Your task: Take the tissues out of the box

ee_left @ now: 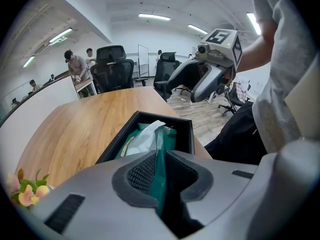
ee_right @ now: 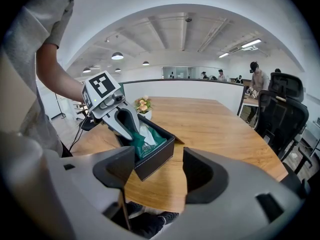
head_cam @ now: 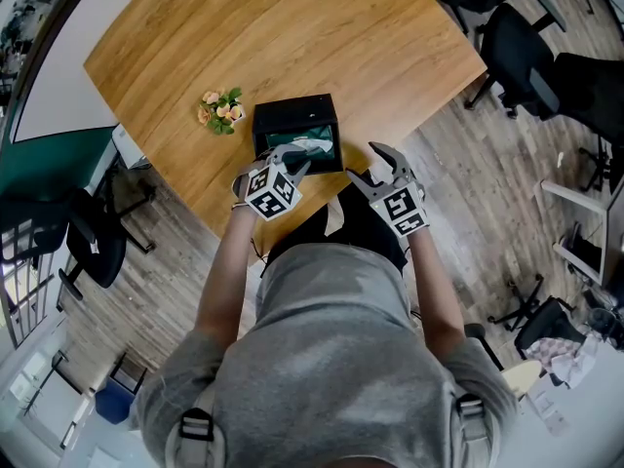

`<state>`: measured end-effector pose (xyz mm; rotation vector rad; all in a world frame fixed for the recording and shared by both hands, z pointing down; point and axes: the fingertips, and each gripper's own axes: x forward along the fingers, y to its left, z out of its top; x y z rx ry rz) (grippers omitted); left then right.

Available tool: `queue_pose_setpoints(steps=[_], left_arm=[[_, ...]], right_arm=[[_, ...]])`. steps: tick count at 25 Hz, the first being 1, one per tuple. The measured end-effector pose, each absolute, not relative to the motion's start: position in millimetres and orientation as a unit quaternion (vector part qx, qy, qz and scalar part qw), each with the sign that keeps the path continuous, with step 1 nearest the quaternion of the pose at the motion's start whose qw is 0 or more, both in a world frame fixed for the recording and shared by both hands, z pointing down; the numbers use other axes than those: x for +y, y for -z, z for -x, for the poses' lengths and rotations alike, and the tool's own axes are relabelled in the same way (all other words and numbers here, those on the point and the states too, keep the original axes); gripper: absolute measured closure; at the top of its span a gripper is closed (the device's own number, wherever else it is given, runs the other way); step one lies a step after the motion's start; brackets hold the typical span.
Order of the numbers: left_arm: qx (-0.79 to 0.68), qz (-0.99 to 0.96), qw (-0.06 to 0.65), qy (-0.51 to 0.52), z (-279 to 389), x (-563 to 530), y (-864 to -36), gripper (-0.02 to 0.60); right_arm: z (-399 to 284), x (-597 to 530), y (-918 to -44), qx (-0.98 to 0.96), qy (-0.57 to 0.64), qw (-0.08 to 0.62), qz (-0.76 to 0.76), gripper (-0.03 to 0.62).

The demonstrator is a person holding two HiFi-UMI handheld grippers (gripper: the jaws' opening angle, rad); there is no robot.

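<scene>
**Kid:** Green is what I see first; what is it?

**Helper:** It is the green pack (ee_left: pixel 160 154) of tissues; the left tool (ee_left: pixel 161 171) is clamped on its top edge, with both pads pressed on it.

**Kid:** Where is the pack?

**Helper:** Its lower part sits in the black box (ee_left: pixel 186 130); a white tissue (ee_left: pixel 145 136) sticks up out of it, just beside the tool.

**Kid:** And the box?

**Helper:** It stands on the wooden bench (head_cam: pixel 292 37), near the edge by the person; small flowers (head_cam: pixel 221 111) stand just beside it.

**Kid:** What about the other hand?

**Helper:** The right tool (ee_right: pixel 159 171) has its jaws apart with nothing between them; it hangs by the bench edge, near the box but not touching it.
</scene>
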<state>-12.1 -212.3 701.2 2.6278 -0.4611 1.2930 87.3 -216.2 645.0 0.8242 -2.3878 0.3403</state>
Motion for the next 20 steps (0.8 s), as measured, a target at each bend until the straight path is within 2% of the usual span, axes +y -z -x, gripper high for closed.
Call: queue_pose_setpoints(steps=[9,20], left_arm=[[-0.143,-0.886,0.078,-0.435,11.6,-206.9,-698.7,0.554],[-0.156,-0.887,0.056,-0.431,16.5,-207.1,-688.6,0.558]], right_arm=[[-84.8,-216.0,-639.8,-0.896,-0.119,0.289,-0.315,0.301],[-81.6,-208.2,-630.9,-0.894,-0.109,0.291,-0.321,0.303]])
